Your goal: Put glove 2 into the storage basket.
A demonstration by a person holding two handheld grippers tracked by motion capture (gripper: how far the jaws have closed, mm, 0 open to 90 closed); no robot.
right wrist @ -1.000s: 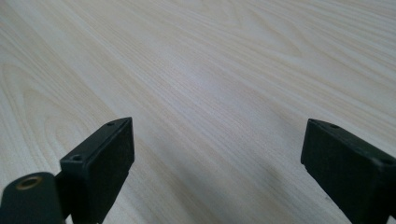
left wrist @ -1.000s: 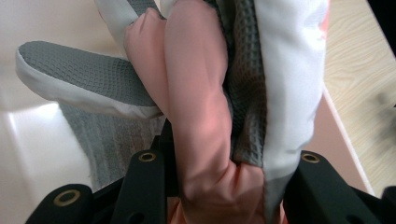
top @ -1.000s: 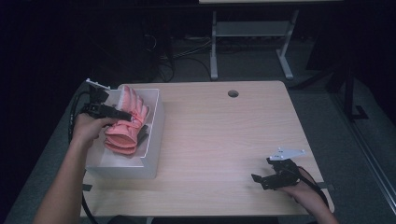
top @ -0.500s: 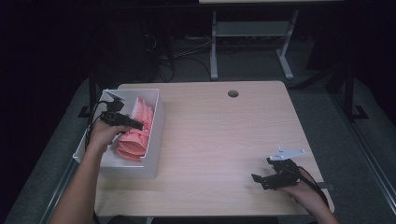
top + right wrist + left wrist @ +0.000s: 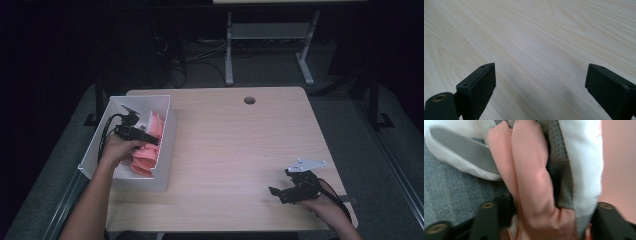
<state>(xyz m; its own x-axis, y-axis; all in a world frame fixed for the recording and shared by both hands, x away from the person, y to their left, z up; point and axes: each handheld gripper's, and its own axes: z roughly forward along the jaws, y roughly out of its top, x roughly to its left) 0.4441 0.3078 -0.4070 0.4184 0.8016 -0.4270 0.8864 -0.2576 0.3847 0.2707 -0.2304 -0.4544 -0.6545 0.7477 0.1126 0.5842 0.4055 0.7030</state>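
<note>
A pink cloth (image 5: 146, 156) lies bunched inside the white bin (image 5: 168, 150) at the table's left edge. My left gripper (image 5: 154, 142) reaches down into the bin over it. In the left gripper view the pink cloth (image 5: 531, 175) runs up between the two black jaws of the left gripper (image 5: 544, 220). The jaws have just been opening and stand apart around the cloth, which still lies between them. A grey waffle-textured fabric (image 5: 560, 170) sits beside the pink one. My right gripper (image 5: 276, 193) rests at the table's near right, open, with bare wood between the jaws of the right gripper (image 5: 539, 87).
The wooden table (image 5: 240, 145) has a round cable hole (image 5: 249, 100) at its far edge. A white desk frame (image 5: 265, 35) stands on the floor behind it. Grey carpet surrounds the table.
My left hand has come down, and the pink cloth has gone from above the bin's rim to inside the bin. The left jaws stand wider apart. The right gripper has not moved.
</note>
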